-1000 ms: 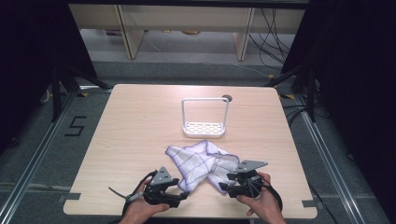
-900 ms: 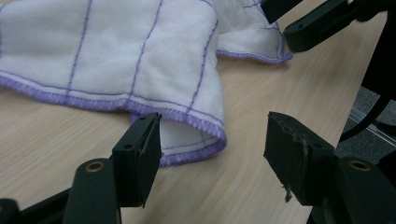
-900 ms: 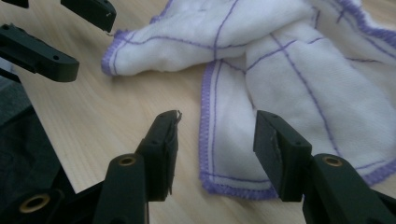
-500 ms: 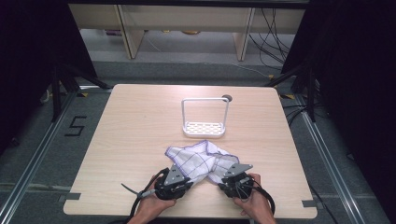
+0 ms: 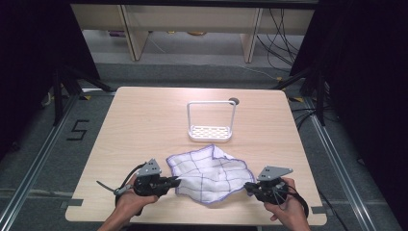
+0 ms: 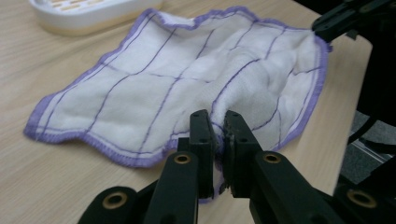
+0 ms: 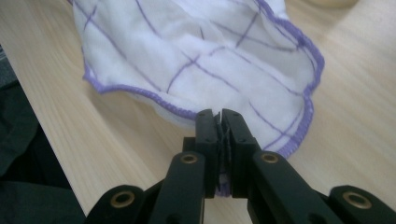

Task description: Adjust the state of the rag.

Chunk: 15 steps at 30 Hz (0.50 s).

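Wooden table (image 5: 144, 125): white purple-checked cloth (image 5: 209, 173) spread, seemingly rumpled; both tongs pinch edges.

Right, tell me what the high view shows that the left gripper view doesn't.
High view alone: the whole table, the white rack's handle, both hands and the floor. Left gripper view alone: its left claw shut on a pinched fold of cloth, close up. Both: the purple-checked cloth, the rack's tray and the right claw on the cloth's far corner.

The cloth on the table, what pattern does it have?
The cloth is white with thin purple grid lines and a purple stitched edge, clearest in the left gripper view.
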{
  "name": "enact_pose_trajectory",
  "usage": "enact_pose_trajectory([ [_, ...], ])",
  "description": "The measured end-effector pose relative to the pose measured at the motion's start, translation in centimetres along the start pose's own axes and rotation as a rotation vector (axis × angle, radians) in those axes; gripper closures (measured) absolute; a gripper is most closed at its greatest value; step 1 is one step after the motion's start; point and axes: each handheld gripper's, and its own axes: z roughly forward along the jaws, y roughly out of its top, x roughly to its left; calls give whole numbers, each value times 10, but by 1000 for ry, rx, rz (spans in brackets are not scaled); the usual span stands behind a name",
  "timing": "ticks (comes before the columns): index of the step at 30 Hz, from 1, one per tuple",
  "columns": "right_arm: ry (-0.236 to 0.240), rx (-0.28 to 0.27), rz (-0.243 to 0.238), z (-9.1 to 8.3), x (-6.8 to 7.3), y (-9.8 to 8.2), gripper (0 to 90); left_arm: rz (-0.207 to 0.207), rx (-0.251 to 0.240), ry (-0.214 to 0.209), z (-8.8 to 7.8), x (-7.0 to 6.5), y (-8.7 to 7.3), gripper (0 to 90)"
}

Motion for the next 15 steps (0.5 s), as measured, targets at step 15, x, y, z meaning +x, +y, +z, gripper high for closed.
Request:
enact_pose_trajectory([
  [15, 23, 54, -12, 11, 3, -6, 579, 8, 136, 70, 10, -4, -17, 512],
])
